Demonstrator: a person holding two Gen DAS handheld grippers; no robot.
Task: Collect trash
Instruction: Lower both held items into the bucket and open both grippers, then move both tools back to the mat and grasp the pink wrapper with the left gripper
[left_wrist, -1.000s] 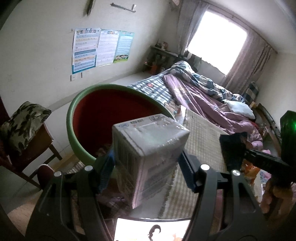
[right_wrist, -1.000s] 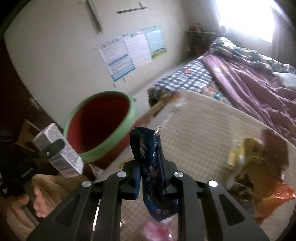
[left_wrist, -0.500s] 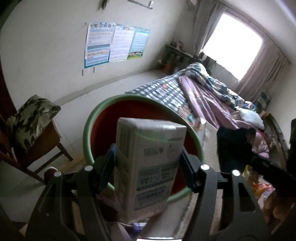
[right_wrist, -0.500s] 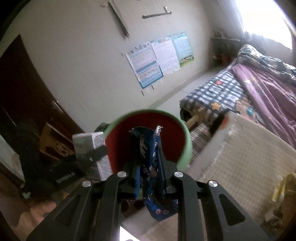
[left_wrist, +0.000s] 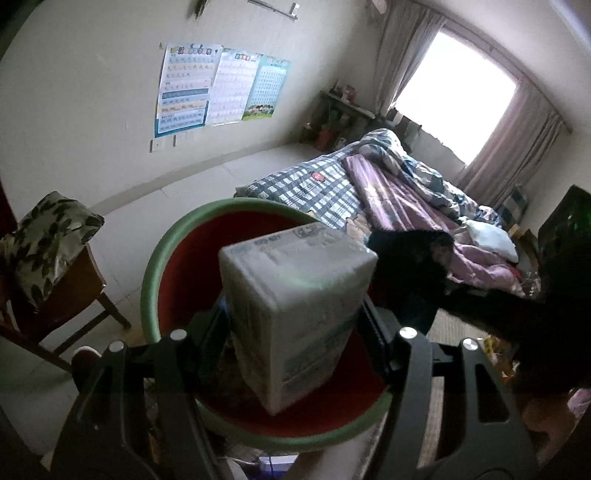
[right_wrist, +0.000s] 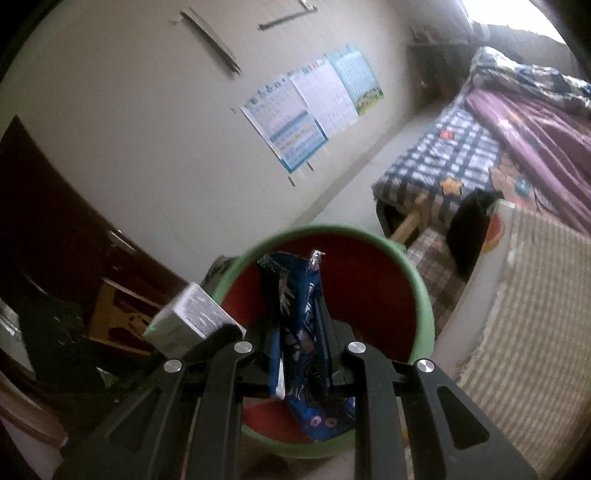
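Left tool (left_wrist: 295, 321) pinching carton (left_wrist: 295, 295), right tool (right_wrist: 301, 354) pinching wrapper (right_wrist: 299, 332); both now over bin (left_wrist: 151, 288).

Bin (left_wrist: 155, 269) mouth is wide open, red interior mostly bare, so there's a clear drop path straight down past the green rim. Both loads crowd that opening: the carton (left_wrist: 295, 295) in the left hand-held gripper (left_wrist: 295, 325) sits over the middle, the blue wrapper (right_wrist: 299, 332) in the right hand-held gripper (right_wrist: 300, 343) just beside it. Chair (left_wrist: 55, 266) blocks the bin's left side, bed (left_wrist: 388, 195) stands behind it.
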